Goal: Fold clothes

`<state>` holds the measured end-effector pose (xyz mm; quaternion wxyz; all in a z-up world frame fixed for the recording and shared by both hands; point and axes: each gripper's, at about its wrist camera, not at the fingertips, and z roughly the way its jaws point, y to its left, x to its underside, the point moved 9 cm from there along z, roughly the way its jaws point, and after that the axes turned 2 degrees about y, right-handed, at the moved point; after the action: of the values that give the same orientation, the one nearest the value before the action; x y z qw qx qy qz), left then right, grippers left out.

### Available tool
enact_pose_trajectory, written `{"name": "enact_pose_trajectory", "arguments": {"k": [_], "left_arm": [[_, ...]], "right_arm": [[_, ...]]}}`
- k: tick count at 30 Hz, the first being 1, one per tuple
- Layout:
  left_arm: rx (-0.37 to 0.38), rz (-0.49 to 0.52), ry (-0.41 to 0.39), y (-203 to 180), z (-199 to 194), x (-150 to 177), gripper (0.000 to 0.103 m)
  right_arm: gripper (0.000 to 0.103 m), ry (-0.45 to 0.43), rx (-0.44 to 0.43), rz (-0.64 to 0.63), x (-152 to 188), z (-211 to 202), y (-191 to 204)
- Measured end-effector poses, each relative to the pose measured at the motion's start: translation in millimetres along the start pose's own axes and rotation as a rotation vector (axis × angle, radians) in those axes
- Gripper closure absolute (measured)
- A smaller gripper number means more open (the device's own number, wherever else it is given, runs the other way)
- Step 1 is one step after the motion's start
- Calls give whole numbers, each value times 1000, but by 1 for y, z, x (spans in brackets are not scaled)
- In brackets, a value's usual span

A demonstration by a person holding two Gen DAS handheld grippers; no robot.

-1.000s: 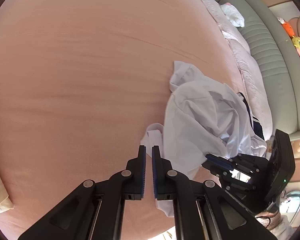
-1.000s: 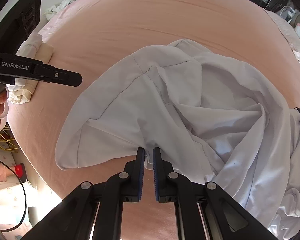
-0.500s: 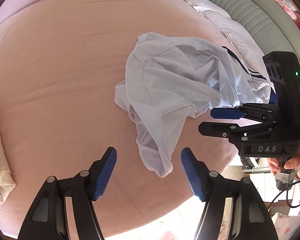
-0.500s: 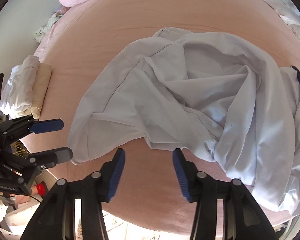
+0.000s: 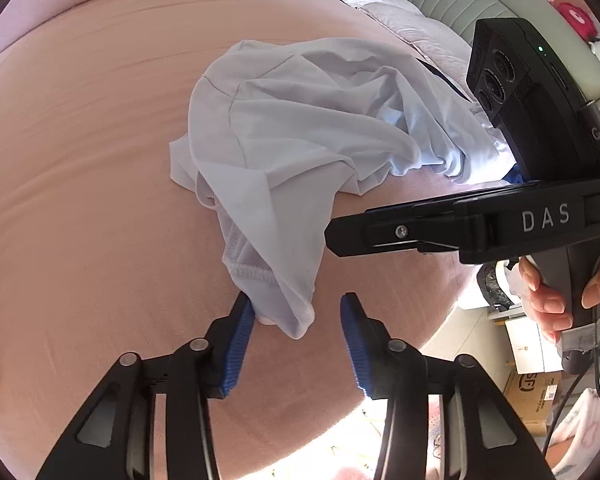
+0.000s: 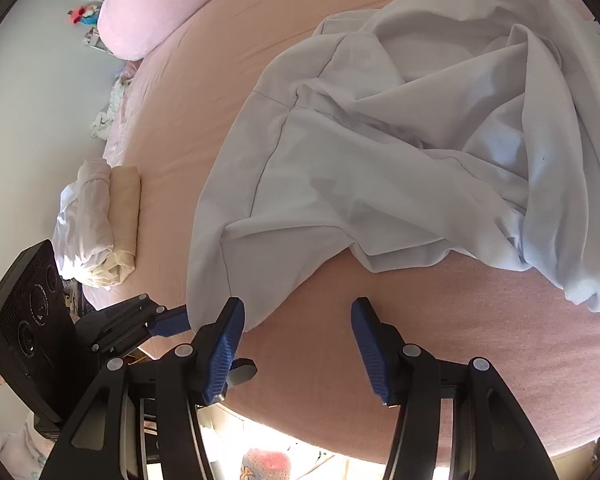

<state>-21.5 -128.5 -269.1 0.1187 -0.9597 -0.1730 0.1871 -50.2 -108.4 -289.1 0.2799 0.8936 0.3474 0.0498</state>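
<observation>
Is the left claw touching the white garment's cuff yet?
Touching. In the left wrist view, the closing left claw straddles the white garment; the ribbed cuff rests against one finger, the other is clear.

Both grippers' jaws parted — left gripper [image 5: 296,322] reclosing around sleeve [image 5: 276,272]

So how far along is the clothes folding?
Done: two folded pieces sit stacked at the bed's edge. In hand: the white garment, crumpled; the left gripper is closing around its cuff, not yet pinching, and the right gripper is open beside its hem. Spreading and folding remain.
</observation>
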Motion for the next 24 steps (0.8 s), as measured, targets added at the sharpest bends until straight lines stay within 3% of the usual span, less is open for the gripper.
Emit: {"name": "enact_pose_trajectory", "arguments": {"k": [1, 6, 12, 16, 17, 18, 19, 24], "left_arm": [[-3, -10, 3, 3, 1, 0, 78], [26, -68, 7, 14, 1, 0, 89], [107, -96, -31, 11, -14, -11, 90], [150, -139, -45, 16, -22, -21, 90], [148, -141, -51, 18, -24, -23, 90], [136, -136, -58, 19, -26, -26, 90], [124, -132, -65, 20, -28, -28, 90], [85, -137, -75, 34, -35, -34, 90]], "right_arm": [[47, -8, -9, 12, 0, 2, 0], [44, -46, -94, 108, -11, 22, 10], [44, -76, -244, 244, -22, 43, 22], [46, -90, -282, 256, -29, 50, 32], [57, -97, -288, 250, -31, 50, 34], [77, -103, -282, 232, -33, 50, 36], [84, -112, -262, 198, -34, 49, 40], [88, -154, -176, 22, -41, 39, 65]]}}
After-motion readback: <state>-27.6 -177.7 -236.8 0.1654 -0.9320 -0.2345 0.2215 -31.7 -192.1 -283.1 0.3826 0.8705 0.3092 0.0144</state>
